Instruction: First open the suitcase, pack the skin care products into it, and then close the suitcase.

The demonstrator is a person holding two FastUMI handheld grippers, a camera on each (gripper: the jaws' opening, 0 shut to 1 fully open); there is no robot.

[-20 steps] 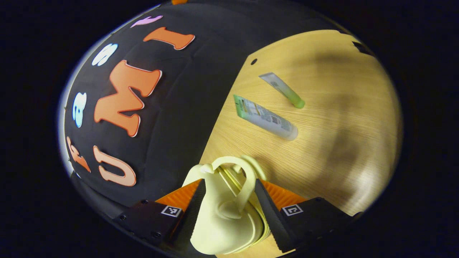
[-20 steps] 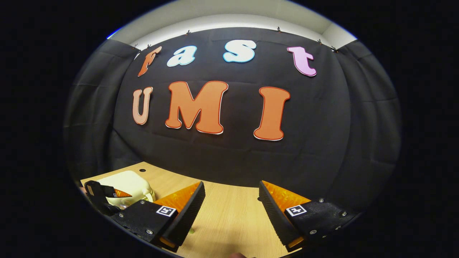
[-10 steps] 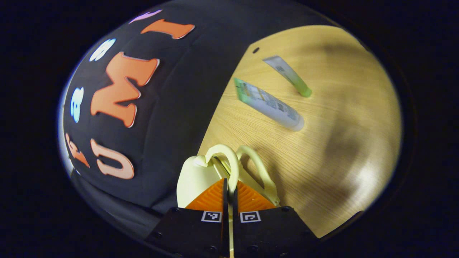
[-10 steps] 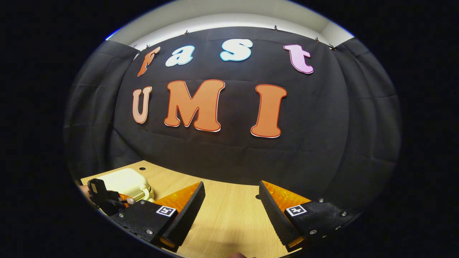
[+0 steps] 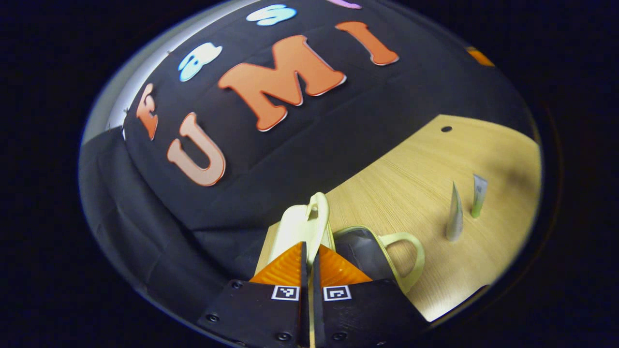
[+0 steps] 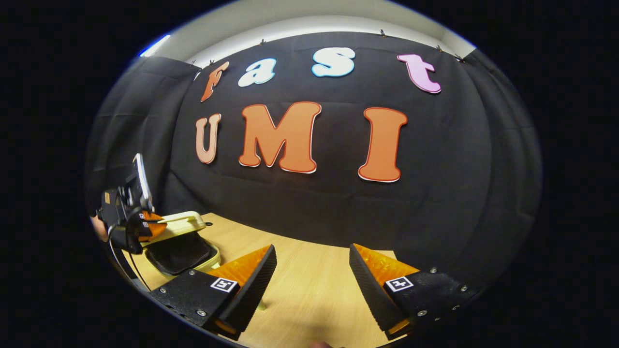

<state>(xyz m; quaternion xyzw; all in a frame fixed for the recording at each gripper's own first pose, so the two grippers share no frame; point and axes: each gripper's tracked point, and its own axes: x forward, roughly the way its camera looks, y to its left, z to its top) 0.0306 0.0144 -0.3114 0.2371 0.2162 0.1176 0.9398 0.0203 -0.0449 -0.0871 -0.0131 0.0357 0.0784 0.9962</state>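
A small pale yellow suitcase (image 5: 367,253) lies half open on the wooden table, its dark lining showing. My left gripper (image 5: 309,246) is shut on the handle of the raised lid (image 5: 302,224). The base's own handle (image 5: 411,256) sticks out to the right. Two skin care tubes lie farther right, a white one (image 5: 454,215) and a green-capped one (image 5: 478,195). In the right gripper view the left gripper (image 6: 145,227) holds the lid (image 6: 181,221) tilted up above the base (image 6: 181,253). My right gripper (image 6: 312,270) hangs open over the table, holding nothing.
The wooden table (image 6: 309,299) runs back to the black cloth wall. A small round hole (image 5: 446,129) sits near the table's far edge. A green tip (image 6: 261,305) peeks out beside my right gripper's left finger.
My left gripper closed on the suitcase's lid handle and lifted it, swinging the lid up and baring the dark lining. The right gripper has barely moved.
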